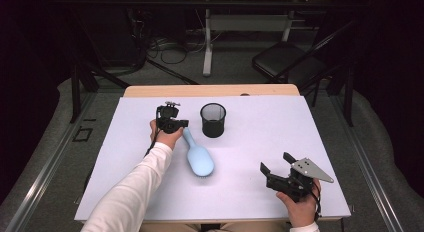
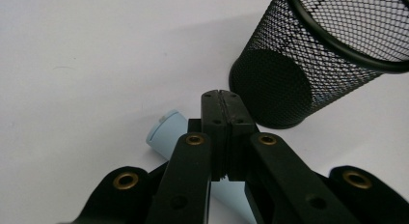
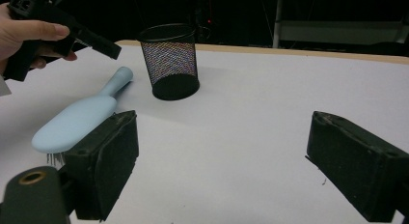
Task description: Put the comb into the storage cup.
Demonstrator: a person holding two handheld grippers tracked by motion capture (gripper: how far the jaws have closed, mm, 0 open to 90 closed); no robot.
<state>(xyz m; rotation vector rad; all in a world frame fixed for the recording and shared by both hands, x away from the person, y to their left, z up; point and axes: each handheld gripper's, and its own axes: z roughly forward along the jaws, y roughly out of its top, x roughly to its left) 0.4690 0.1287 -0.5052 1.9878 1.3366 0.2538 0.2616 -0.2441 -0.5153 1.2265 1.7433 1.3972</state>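
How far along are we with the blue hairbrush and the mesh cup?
Nothing looks finished: the blue hairbrush lies flat on the white table, bristles down, beside the black mesh cup, which stands upright. In hand: the left gripper hovers over the brush handle with its jaws shut and nothing between them. The right gripper waits open near the table's front edge. Grasping and moving the brush is left.

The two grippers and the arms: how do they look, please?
Both grippers are black. The left gripper has brass-coloured rivets on its links; the right gripper carries a grey three-cornered plate with small holes. The left arm wears a white long sleeve.
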